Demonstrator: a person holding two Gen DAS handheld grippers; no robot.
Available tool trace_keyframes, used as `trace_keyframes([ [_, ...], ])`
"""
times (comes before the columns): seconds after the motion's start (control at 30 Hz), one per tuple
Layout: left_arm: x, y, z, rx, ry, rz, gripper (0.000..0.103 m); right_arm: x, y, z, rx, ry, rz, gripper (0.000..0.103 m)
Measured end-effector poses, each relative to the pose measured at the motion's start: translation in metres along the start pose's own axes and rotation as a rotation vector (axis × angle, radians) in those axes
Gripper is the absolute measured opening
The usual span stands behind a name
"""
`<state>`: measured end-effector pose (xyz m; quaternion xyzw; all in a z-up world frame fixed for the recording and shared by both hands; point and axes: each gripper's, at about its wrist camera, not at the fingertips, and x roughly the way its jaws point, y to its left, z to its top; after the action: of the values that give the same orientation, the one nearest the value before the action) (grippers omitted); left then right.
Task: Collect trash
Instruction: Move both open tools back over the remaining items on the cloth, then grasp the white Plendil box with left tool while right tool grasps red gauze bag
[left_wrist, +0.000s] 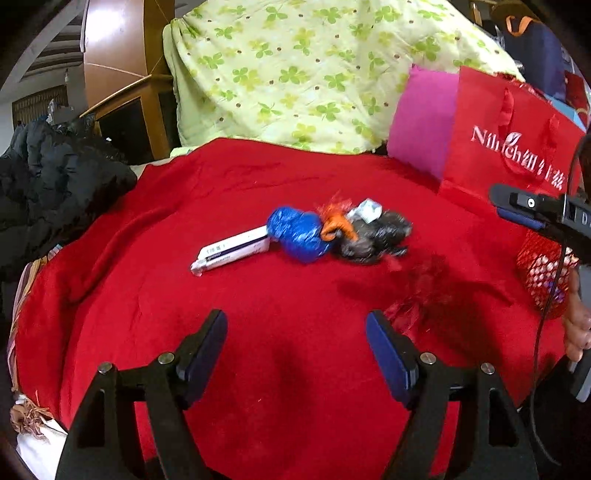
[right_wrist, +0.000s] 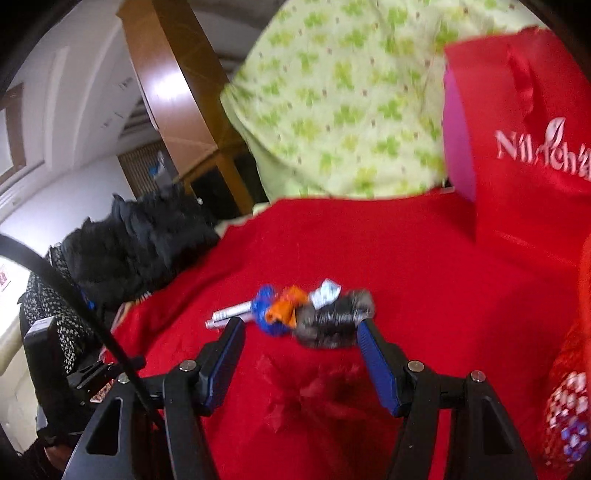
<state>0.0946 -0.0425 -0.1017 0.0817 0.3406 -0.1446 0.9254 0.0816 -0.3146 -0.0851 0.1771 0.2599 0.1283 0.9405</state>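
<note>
Trash: crumpled blue foil wrapper (left_wrist: 297, 234), orange scrap (left_wrist: 338, 225), dark grey crinkled wrapper (left_wrist: 373, 236) and white flat box (left_wrist: 232, 251) lie clustered mid red blanket (left_wrist: 184, 206).
Left gripper (left_wrist: 295, 341): my jaws apart, empty, well short.
Right gripper (right_wrist: 301, 350): apart, empty, near the grey wrapper.
Risk: closing early pinches blanket; clustered pieces scatter, foil slips.

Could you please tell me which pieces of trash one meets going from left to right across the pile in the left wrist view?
white box → blue wrapper → orange wrapper → grey-black crumpled bag.
</note>
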Motion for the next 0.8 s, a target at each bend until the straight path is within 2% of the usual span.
trace_keyframes([
  [0.17,0.019,0.024,-0.006,-0.028,0.037,0.024,0.078,0.020,-0.004,-0.005,0.043,0.082,0.019,0.067],
  [0.27,0.038,0.044,0.001,-0.009,0.060,0.057,0.078,0.034,-0.005,-0.011,0.067,0.147,0.024,0.067],
  [0.4,0.067,0.065,0.024,0.093,0.062,0.092,0.078,0.051,-0.008,-0.020,0.095,0.225,0.026,0.067],
  [0.47,0.088,0.073,0.040,0.157,0.078,0.085,0.078,0.059,-0.011,-0.025,0.114,0.267,0.026,0.067],
  [0.8,0.172,0.075,0.075,0.291,0.207,0.062,0.078,0.086,-0.027,-0.035,0.211,0.355,0.025,0.067],
])
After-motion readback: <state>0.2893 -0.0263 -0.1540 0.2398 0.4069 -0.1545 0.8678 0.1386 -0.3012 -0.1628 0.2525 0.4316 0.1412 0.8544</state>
